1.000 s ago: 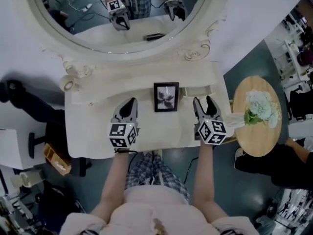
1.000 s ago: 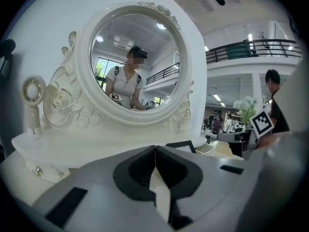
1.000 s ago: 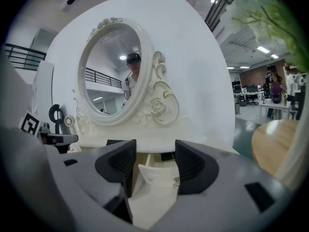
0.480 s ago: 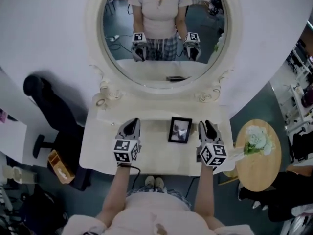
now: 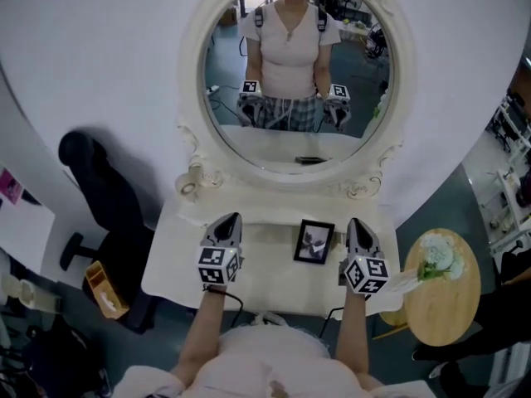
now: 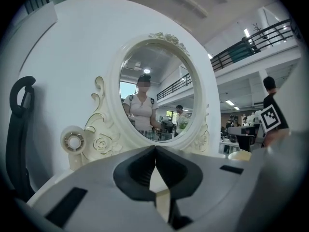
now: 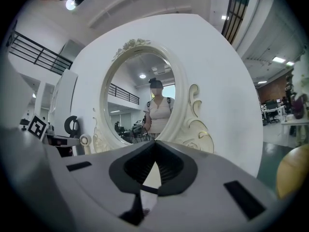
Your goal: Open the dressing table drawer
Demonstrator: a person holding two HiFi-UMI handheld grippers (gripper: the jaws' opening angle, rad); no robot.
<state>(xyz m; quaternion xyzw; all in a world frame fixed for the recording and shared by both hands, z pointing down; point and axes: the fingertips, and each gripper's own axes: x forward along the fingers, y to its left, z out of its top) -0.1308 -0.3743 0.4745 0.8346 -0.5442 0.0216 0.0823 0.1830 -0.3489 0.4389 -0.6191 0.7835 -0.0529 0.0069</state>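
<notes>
Head view has the left gripper point(image 5: 226, 222) and right gripper point(image 5: 357, 224) over the table point(image 5: 265, 282), either side of a photo frame point(image 5: 314, 242). The drawer can't be made out from up there. Only the gripper views show both jaw pairs pressed together and empty, the right's having just closed, pointing at the mirror point(image 6: 157, 88).

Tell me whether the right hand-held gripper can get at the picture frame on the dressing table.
Probably yes. The right hand-held gripper hangs over the dressing table just right of the picture frame, nothing between them. Its jaws have just closed on nothing, so they must reopen first.
</notes>
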